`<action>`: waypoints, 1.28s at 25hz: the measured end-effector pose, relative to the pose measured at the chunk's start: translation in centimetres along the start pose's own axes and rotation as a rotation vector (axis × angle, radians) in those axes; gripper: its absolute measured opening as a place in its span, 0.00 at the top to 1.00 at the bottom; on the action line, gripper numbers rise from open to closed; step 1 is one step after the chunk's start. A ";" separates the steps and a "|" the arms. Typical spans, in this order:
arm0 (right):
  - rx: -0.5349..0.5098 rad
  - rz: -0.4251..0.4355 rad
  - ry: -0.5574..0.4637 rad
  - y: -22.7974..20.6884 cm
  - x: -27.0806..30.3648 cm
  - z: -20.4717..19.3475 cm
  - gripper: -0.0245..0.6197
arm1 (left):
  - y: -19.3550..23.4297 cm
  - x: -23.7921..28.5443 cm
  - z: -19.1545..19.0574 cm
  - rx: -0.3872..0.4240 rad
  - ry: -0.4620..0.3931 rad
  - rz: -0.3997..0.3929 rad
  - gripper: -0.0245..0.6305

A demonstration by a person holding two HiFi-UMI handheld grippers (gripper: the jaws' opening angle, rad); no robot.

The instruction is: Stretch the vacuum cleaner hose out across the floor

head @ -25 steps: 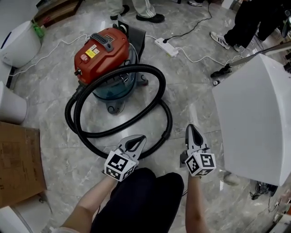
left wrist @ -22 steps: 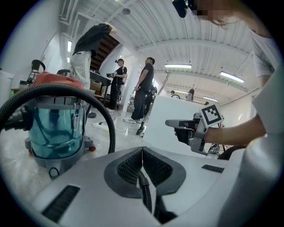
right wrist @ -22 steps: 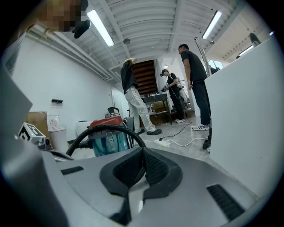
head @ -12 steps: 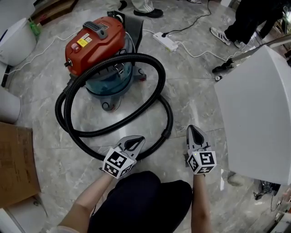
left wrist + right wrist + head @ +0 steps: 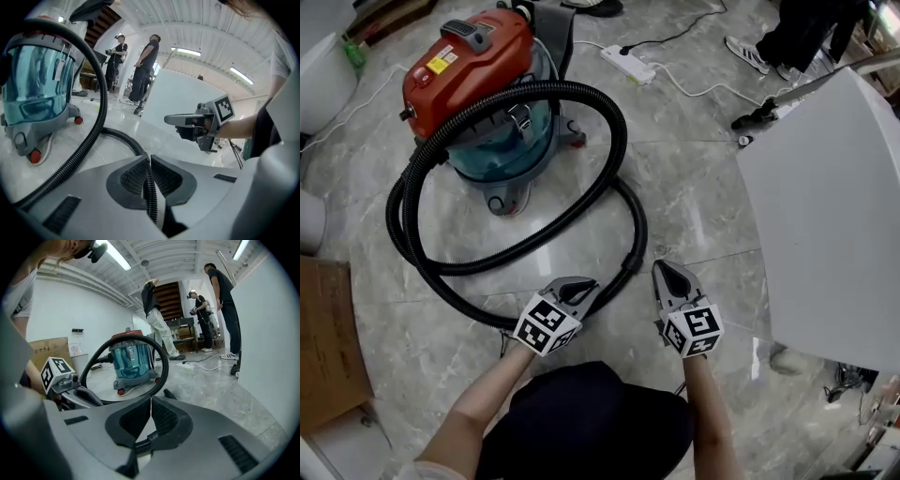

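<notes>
A vacuum cleaner [image 5: 473, 56] with a red top and a blue see-through tank stands on the grey stone floor at the upper left. Its black ribbed hose [image 5: 623, 131] runs around it in big loops, and the lowest loop passes in front of me. My left gripper [image 5: 586, 284] is shut and hovers right over that lowest loop. My right gripper [image 5: 664, 269] is also shut, just right of the hose, with nothing held. In the left gripper view the hose [image 5: 96, 126] curves past the closed tips [image 5: 149, 157]. In the right gripper view the vacuum cleaner [image 5: 133, 357] stands ahead.
A large white cabinet [image 5: 825, 216] fills the right side. A white power strip [image 5: 628, 64] with cables lies behind the vacuum. A cardboard box [image 5: 328, 337] sits at the left edge. People's feet [image 5: 750, 56] stand at the top. My black-clad knee [image 5: 581, 422] is below.
Both grippers have sunk toward the floor and closer to the hose's lowest loop, still shut. The vacuum has slid up and left in the head view.
</notes>
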State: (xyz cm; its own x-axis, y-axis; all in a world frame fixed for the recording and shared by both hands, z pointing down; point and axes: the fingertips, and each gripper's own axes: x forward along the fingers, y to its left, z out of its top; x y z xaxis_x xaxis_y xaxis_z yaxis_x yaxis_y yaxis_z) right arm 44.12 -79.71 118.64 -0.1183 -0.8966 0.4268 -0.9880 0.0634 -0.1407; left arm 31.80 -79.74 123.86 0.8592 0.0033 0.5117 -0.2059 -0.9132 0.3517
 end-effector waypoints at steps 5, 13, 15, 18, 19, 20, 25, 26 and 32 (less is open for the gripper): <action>0.066 -0.011 0.017 -0.5 1.4 -3.7 0.94 | -0.1 2.9 -2.7 -0.003 0.072 -0.073 0.94; 0.174 -0.098 0.053 -1.8 3.3 -8.7 0.93 | -0.3 5.3 -7.2 0.017 0.223 -0.179 0.60; 0.207 -0.089 0.074 -1.4 4.0 -9.8 0.87 | -0.4 5.5 -8.1 0.013 0.245 -0.195 0.55; 0.263 -0.073 0.114 -0.6 5.0 -11.6 0.68 | -0.7 5.9 -8.7 0.015 0.258 -0.207 0.52; 0.285 -0.076 0.124 -0.6 5.3 -12.1 0.65 | -0.8 6.0 -8.9 0.010 0.262 -0.210 0.51; 0.305 -0.082 0.134 -0.6 5.6 -12.5 0.61 | -0.8 6.2 -9.0 0.003 0.267 -0.212 0.50; 0.361 -0.135 0.169 -0.8 6.9 -13.8 0.55 | -1.0 6.9 -9.8 -0.017 0.282 -0.214 0.48; 0.366 -0.146 0.174 -0.9 7.2 -13.9 0.55 | -1.1 7.1 -10.0 -0.012 0.288 -0.216 0.48; 0.389 -0.229 0.217 -1.8 8.6 -14.9 0.55 | -1.5 8.1 -10.7 0.007 0.317 -0.213 0.48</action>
State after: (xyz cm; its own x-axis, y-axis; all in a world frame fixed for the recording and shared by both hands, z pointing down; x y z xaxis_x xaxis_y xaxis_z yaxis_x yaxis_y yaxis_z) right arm 43.39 -81.00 135.85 0.0383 -0.7539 0.6559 -0.8856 -0.3296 -0.3271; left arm 34.03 -73.99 135.85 0.6947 0.3187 0.6449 -0.0337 -0.8811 0.4717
